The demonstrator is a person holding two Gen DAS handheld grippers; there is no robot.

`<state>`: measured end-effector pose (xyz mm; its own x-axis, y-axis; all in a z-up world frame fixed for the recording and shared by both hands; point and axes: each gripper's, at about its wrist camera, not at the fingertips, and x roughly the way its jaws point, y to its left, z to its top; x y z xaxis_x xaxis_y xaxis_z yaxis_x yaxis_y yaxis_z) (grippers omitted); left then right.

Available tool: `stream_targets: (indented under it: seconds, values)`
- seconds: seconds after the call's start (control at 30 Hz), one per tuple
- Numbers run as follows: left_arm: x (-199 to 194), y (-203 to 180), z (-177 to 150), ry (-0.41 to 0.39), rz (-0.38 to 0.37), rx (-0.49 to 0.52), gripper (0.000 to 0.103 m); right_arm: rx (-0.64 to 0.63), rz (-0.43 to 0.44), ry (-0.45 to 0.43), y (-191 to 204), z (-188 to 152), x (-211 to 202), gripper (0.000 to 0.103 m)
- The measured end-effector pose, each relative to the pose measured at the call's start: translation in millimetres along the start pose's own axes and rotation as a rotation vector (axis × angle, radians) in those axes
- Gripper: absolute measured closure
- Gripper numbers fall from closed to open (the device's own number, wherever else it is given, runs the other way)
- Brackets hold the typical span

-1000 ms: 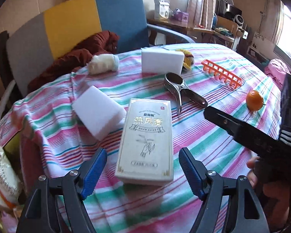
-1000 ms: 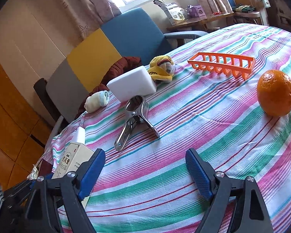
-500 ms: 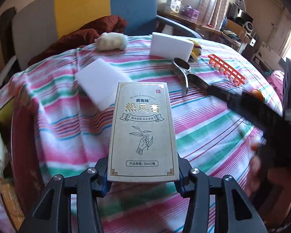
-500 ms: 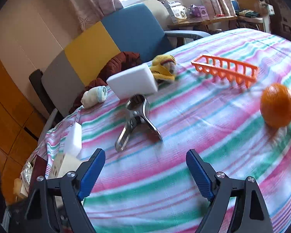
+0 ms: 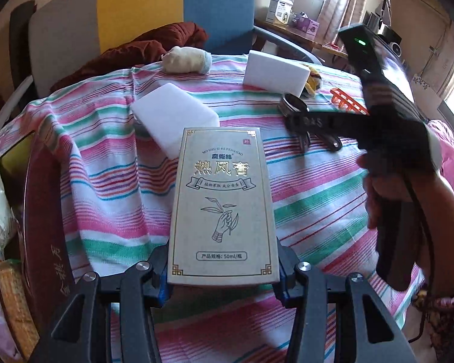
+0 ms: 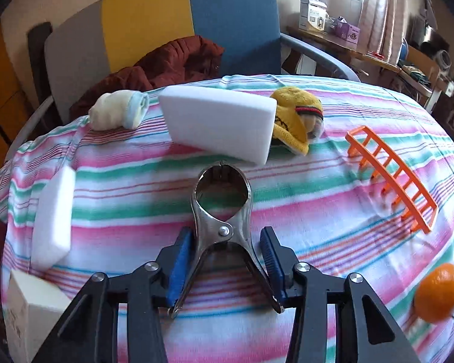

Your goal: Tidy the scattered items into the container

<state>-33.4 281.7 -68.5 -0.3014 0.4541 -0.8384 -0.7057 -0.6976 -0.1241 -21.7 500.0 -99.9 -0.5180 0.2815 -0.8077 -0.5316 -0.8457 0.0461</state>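
left gripper (image 5: 224,275): jaws clamped on box (image 5: 224,202) at its near end, so it lifts flat | right gripper (image 6: 224,260): jaws closing around metal clip (image 6: 222,211) on the cloth (image 6: 317,211), blue pads beside its handles, contact unclear | container: not seen

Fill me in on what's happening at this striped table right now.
A person is tidying, with a hand-held gripper in each hand. The left gripper is clamped on the near end of a cream carton with gold lettering. The right gripper is closing around the handles of a metal clamp lying on the cloth. Two white foam blocks, rolled socks, an orange rack and a mandarin still lie scattered on the table.
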Motion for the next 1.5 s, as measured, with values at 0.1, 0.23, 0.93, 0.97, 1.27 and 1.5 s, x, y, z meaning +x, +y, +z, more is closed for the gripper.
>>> stream_targets:
  seconds: [0.1,0.23,0.93,0.97,1.27,1.5]
  values:
    - [-3.1,0.0,-3.8,0.003,-0.017,-0.001,0.052,0.001,0.014,-0.004,0.6,-14.4,-12.0,0.059]
    - [-12.9,2.2,-10.4,-0.003,-0.029,0.0,0.052,0.07,0.099,-0.006,-2.7,-43.1,-36.1,0.067]
    - [-135.6,92.1,-57.5,-0.207,0.067,-0.134,0.052,0.054,0.566,-0.054,108.1,-69.3,-148.0,0.067]
    - [-137.3,101.1,-62.6,-0.206,0.083,-0.15,0.052,0.039,0.573,-0.049,118.9,-70.9,-149.1,0.067]
    - [-128.0,167.7,-86.5,-0.16,0.167,-0.294,0.052,-0.094,0.611,0.042,208.2,-80.3,-137.0,0.067]
    - [-104.7,178.1,-93.5,-0.073,0.153,-0.327,0.049,-0.181,0.526,0.033,248.5,-80.1,-118.1,0.067]
